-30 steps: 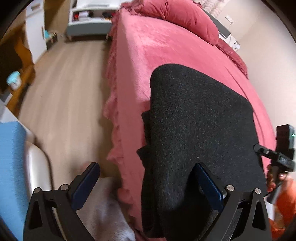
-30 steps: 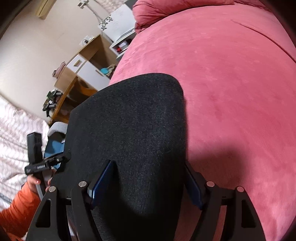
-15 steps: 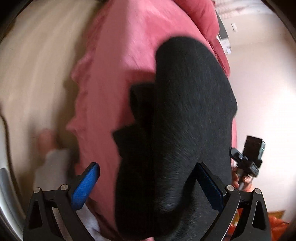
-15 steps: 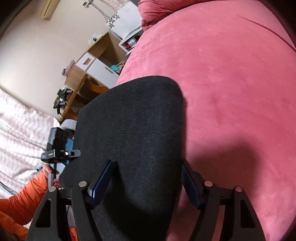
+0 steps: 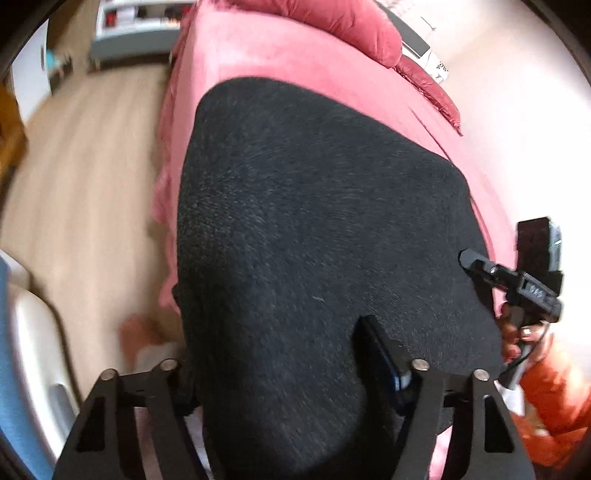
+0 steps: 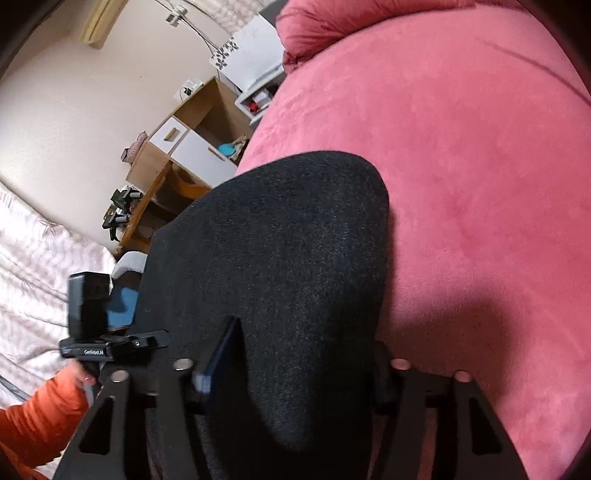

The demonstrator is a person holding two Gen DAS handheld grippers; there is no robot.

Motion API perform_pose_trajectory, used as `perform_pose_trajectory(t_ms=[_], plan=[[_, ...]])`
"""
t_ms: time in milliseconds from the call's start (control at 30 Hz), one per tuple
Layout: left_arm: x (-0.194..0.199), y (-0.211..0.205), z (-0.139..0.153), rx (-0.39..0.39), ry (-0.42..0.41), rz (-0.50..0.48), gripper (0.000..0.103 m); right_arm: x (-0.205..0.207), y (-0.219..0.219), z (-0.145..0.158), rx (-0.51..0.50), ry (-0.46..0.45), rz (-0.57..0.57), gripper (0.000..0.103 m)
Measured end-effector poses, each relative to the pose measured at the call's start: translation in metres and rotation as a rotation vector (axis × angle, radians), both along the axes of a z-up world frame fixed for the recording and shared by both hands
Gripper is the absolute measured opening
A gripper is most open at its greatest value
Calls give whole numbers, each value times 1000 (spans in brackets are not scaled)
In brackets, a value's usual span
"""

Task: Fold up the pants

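Black pants (image 5: 314, 203) lie folded on a pink bed (image 5: 295, 62), their left side hanging over its edge. My left gripper (image 5: 280, 354) straddles their near edge; its jaws are closing, and the cloth humps up between the fingers (image 5: 380, 350), which dig into it. In the right wrist view the same pants (image 6: 277, 240) fill the middle. My right gripper (image 6: 304, 347) straddles the near edge further right, jaws closing, with one blue pad (image 6: 218, 354) pressed into the fabric. A hand in an orange sleeve (image 5: 546, 398) holds the right tool.
Pink pillows (image 5: 332, 22) lie at the head of the bed. Wooden floor (image 5: 85, 166) runs along its left side, with a blue and white chair (image 5: 22, 350) near. A wooden desk with white drawers (image 6: 184, 147) stands by the wall. A pale patterned cover (image 6: 33, 258) lies at left.
Both pairs of jaws have narrowed onto the near edge of the pants, bunching the cloth. The left wrist view swung and came back over the pants. The right hand stayed put.
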State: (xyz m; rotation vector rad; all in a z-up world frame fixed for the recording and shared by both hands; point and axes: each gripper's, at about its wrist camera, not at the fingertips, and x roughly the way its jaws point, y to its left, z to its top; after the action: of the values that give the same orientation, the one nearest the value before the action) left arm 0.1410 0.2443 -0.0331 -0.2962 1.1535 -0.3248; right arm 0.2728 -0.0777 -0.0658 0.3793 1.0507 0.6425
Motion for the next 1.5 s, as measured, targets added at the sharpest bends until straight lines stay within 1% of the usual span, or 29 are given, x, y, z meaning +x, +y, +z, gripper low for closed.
perform_pose_trajectory(t_ms=[33,67,133,233,433,533,600,733,767,867,1000,1167,1267,1333,1400,1467,1500], plan=[[-4,-4,5,26,-20,-1,64,-3,0,3,0,-12,-3,45],[-9,-7,9,46,-41,-1,60,-9,4,9,-1,-31,-7,43],[-20,-14,23,80,-88,7,54,-17,3,18,11,-58,-8,37],[-36,-24,38,106,-132,21,48,-30,4,35,54,-96,1,35],[-67,-39,65,96,-202,39,43,-49,8,62,110,-145,30,33],[-79,-52,77,102,-228,23,42,-61,6,72,128,-166,42,33],[-83,-66,81,101,-230,1,42,-68,-1,78,131,-182,47,33],[-81,-91,80,94,-218,-46,41,-76,-24,85,138,-197,22,32],[-78,-96,81,91,-216,-56,41,-79,-33,87,129,-205,12,32],[-69,-128,84,82,-212,-99,41,-83,-57,95,101,-232,-12,32],[-46,-166,90,58,-226,-149,41,-83,-95,108,66,-268,-62,32],[-6,-222,98,52,-267,-210,41,-74,-147,126,14,-334,-151,32],[26,-251,100,34,-277,-214,41,-58,-180,135,-14,-369,-207,32],[47,-262,92,21,-271,-208,41,-44,-195,137,-28,-382,-230,32],[67,-273,81,9,-247,-202,41,-27,-212,135,-50,-390,-250,32],[80,-276,69,21,-223,-202,41,-12,-227,126,-72,-386,-262,32],[89,-281,58,45,-208,-201,41,-3,-234,117,-88,-369,-274,32]])
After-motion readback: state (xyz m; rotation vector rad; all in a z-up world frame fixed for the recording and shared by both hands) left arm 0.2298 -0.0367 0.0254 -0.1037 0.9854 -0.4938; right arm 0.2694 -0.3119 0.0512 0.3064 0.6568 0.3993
